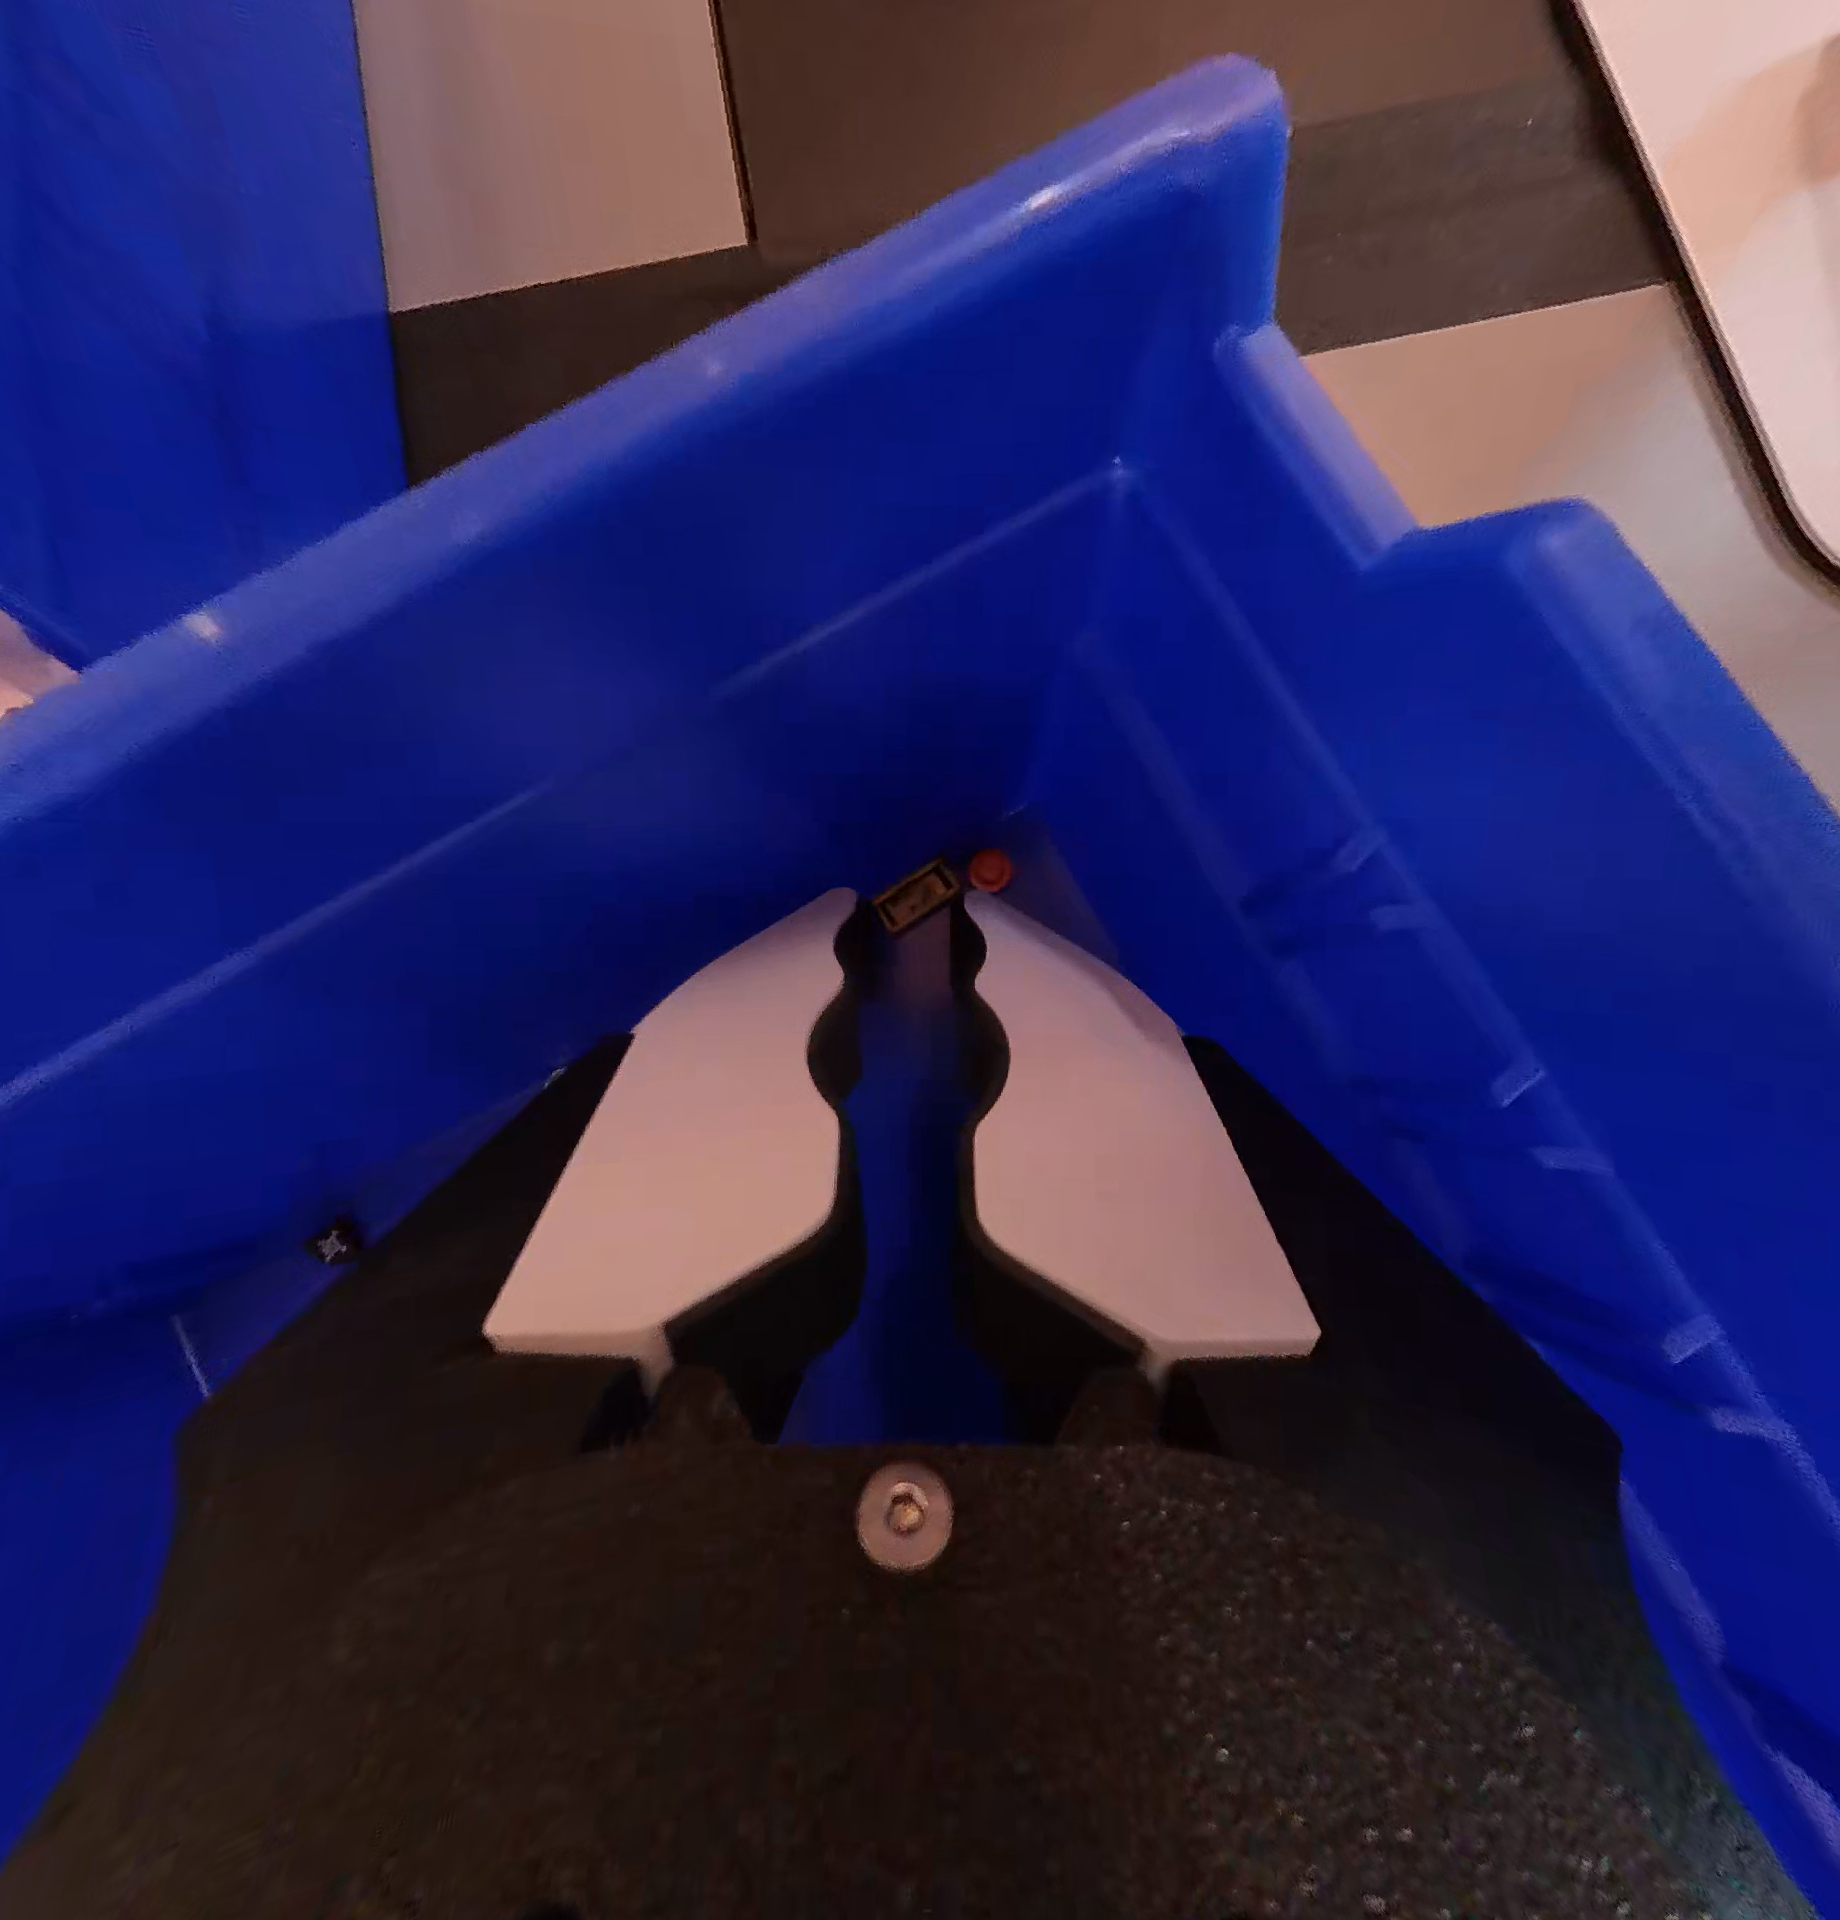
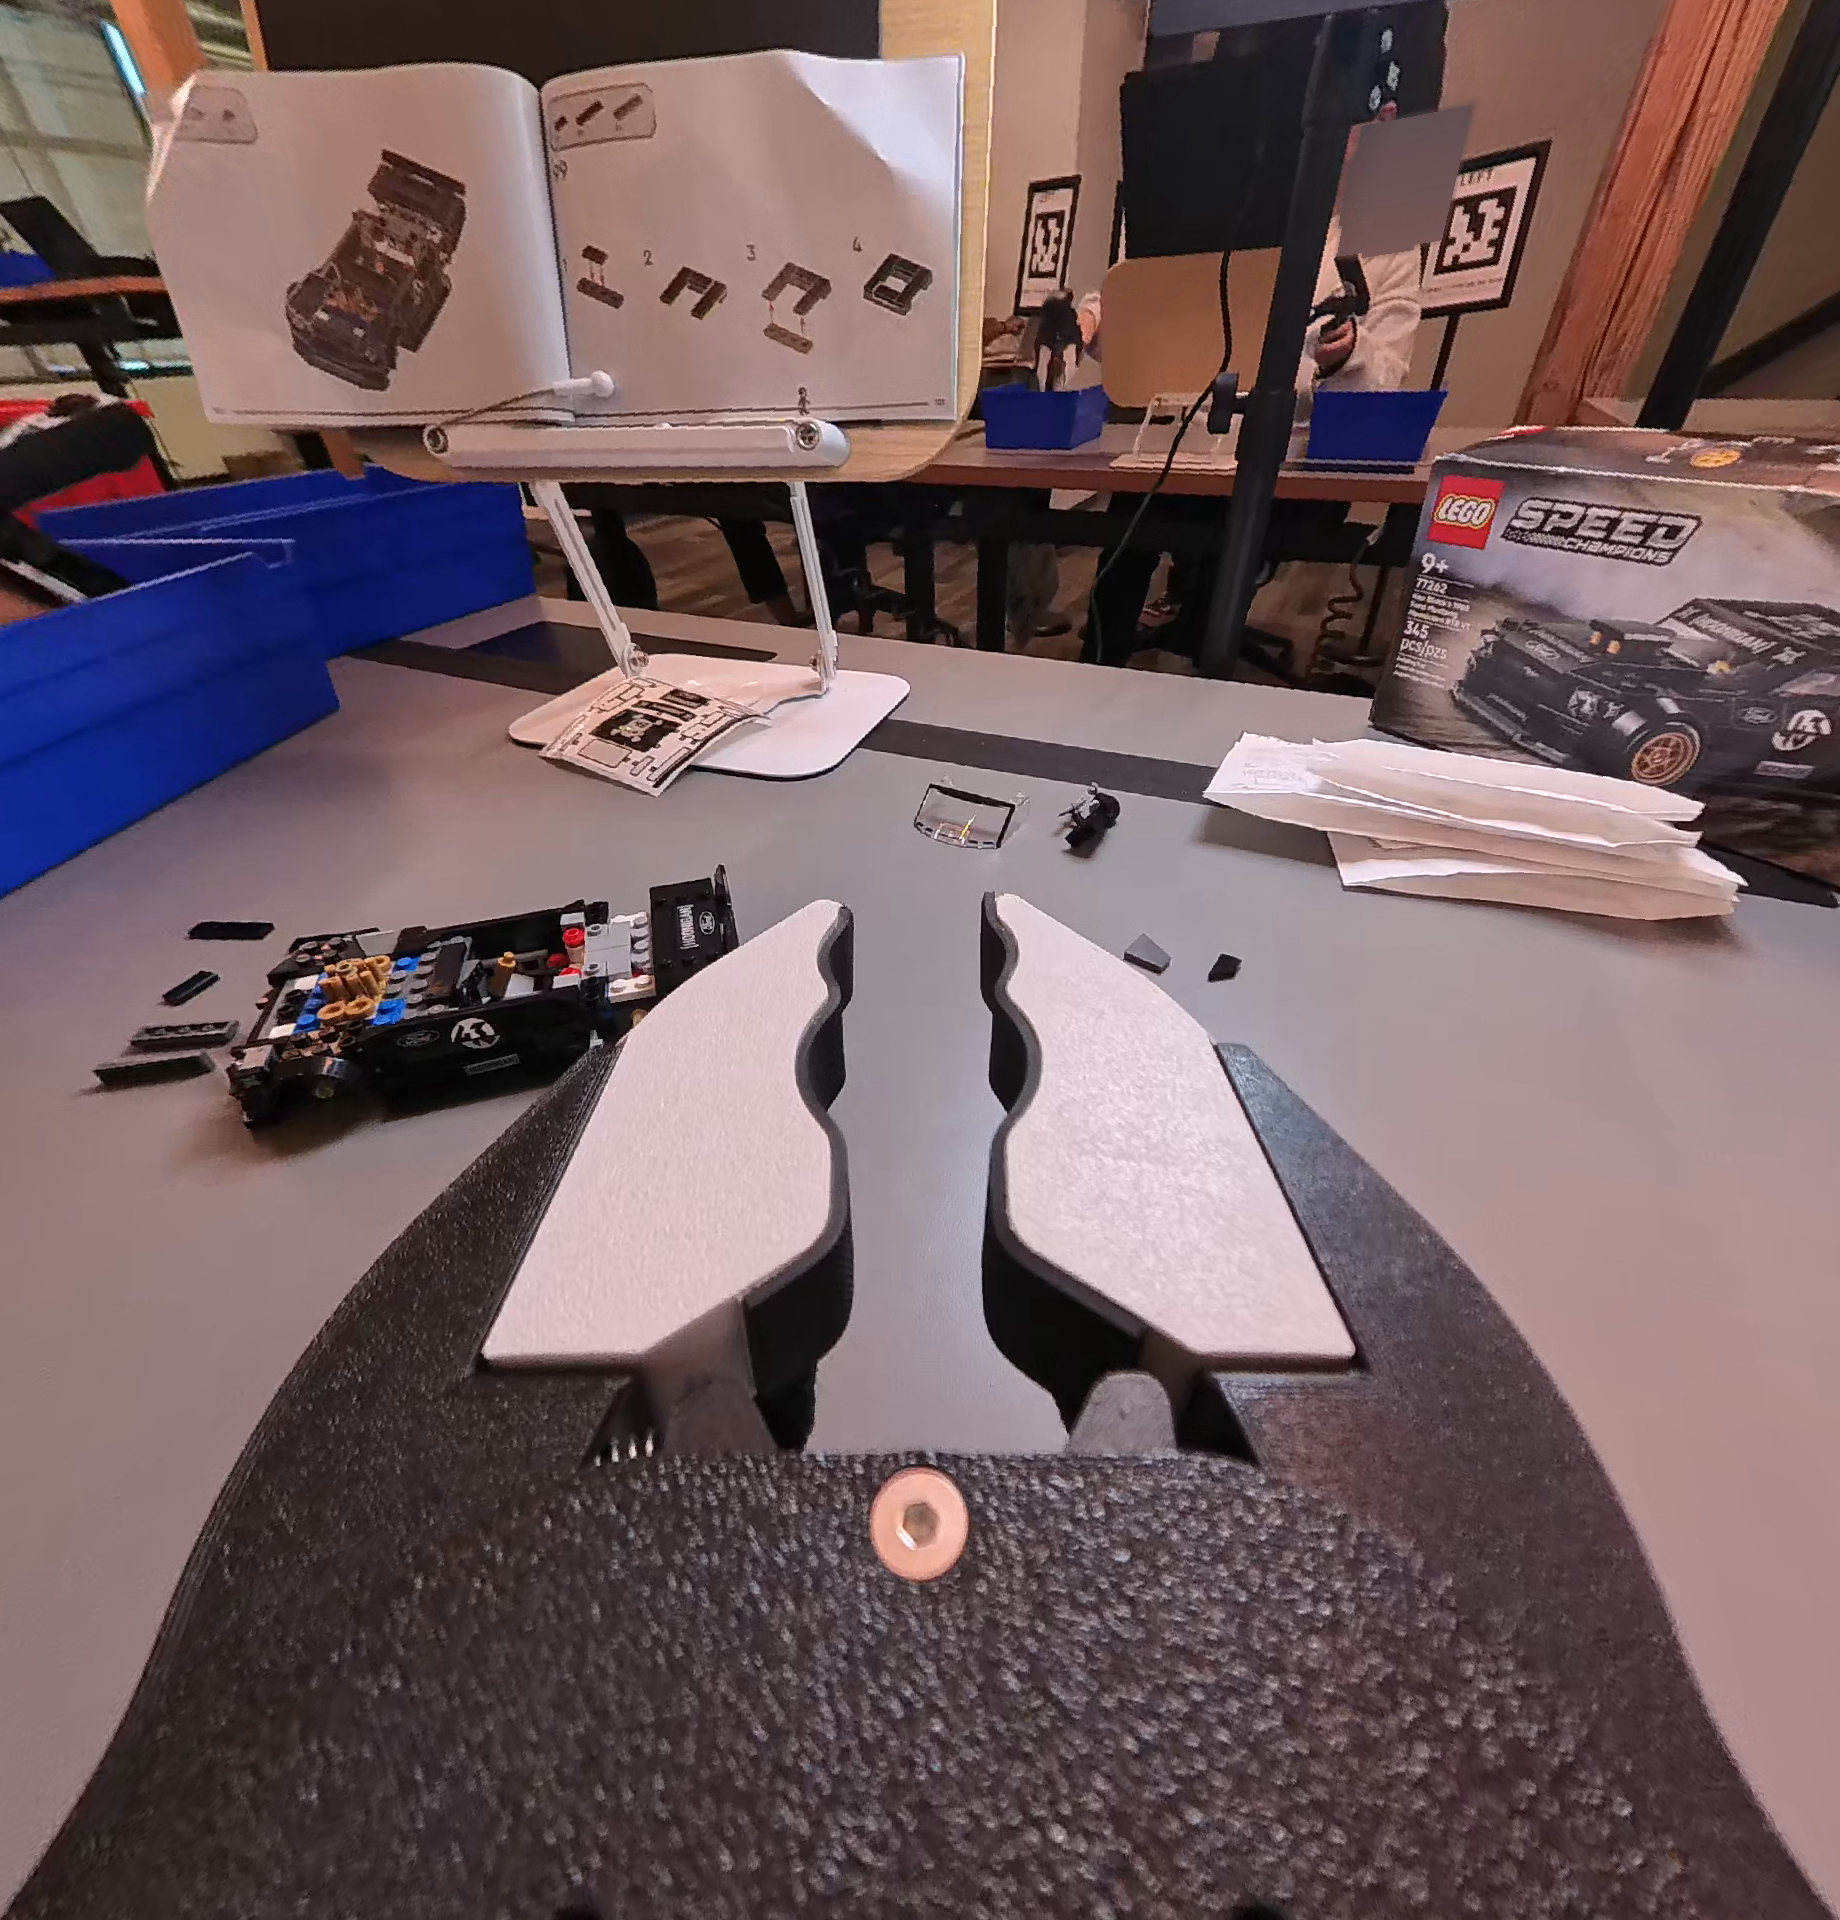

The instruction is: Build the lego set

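Blue plastic all round in the left wrist view: reaching deep into the corner of a blue bin (image 1: 687,520) with the left gripper (image 1: 911,930), jaws drawn narrow, tips flanking a tiny black-and-yellow piece (image 1: 916,896) on the bin floor. Touching or pinching it, impossible to tell. Sitting just at 1 o'clock of that piece, a small red round stud (image 1: 992,868).

Hovering low over the grey table (image 2: 1518,1195) with the right gripper (image 2: 916,914), jaws standing moderately apart, gripping nothing.

Lying at 2 o'clock of those tips, well apart, the set's box (image 2: 1643,644), carrying a red square brand logo, printed titles and a picture of a black car. Standing at 11 o'clock, an open instruction booklet (image 2: 583,239) on a white stand (image 2: 770,727), showing a car drawing and numbered steps. Resting on the stand's base, a sticker sheet (image 2: 635,732). Stretching along 9 to 10 o'clock, more blue bins (image 2: 116,707). Lying in front of the box, a stack of white paper bags (image 2: 1467,821) with faint print, too small for reading.

Sitting at 9 o'clock, just beside the left finger, the half-built black car (image 2: 459,997), bearing white logo stickers on its side, with blue, tan and red pieces showing inside. Lying left of it, several flat black plates (image 2: 168,1039). Lying at 12 o'clock, a clear windscreen piece (image 2: 970,816), with a small black part (image 2: 1087,816) just beside it. Lying at 2 o'clock, near the right finger, two small dark slopes (image 2: 1144,951).
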The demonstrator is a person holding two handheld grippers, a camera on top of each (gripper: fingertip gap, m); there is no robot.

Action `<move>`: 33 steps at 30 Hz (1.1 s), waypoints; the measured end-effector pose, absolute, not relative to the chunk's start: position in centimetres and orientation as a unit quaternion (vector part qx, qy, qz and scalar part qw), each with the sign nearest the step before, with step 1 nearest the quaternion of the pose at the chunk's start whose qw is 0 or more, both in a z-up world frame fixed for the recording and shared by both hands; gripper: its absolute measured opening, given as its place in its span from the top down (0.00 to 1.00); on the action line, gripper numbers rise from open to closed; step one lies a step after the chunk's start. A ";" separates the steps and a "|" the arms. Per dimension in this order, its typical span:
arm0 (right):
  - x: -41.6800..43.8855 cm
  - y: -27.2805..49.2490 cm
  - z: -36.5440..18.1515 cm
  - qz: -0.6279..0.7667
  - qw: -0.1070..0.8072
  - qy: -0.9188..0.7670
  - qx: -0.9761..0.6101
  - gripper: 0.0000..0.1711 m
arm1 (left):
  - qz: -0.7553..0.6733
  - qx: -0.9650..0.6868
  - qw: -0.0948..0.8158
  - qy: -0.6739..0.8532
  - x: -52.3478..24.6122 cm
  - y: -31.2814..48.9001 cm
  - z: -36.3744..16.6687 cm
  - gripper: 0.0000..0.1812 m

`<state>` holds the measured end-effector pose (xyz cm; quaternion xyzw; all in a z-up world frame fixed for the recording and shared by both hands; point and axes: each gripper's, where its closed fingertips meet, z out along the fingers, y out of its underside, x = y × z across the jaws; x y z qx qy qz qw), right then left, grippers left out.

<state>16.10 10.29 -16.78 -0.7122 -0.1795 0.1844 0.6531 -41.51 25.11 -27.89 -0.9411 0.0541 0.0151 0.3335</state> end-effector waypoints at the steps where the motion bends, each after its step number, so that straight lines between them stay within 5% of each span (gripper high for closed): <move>1: 16.1 10.3 -16.8 0.185 0.653 -0.178 -0.713 0.86 | 0.014 -0.941 0.334 0.054 -41.5 25.1 -27.9 0.92; 18: 16.6 10.1 -16.7 0.196 0.654 -0.170 -0.711 0.86 | -0.021 -0.962 0.256 0.088 -41.6 21.2 -27.9 1.00; 33: 16.5 10.4 -16.8 0.194 0.651 -0.167 -0.714 0.86 | -0.071 -0.926 0.370 -0.033 -45.0 22.2 -24.8 0.91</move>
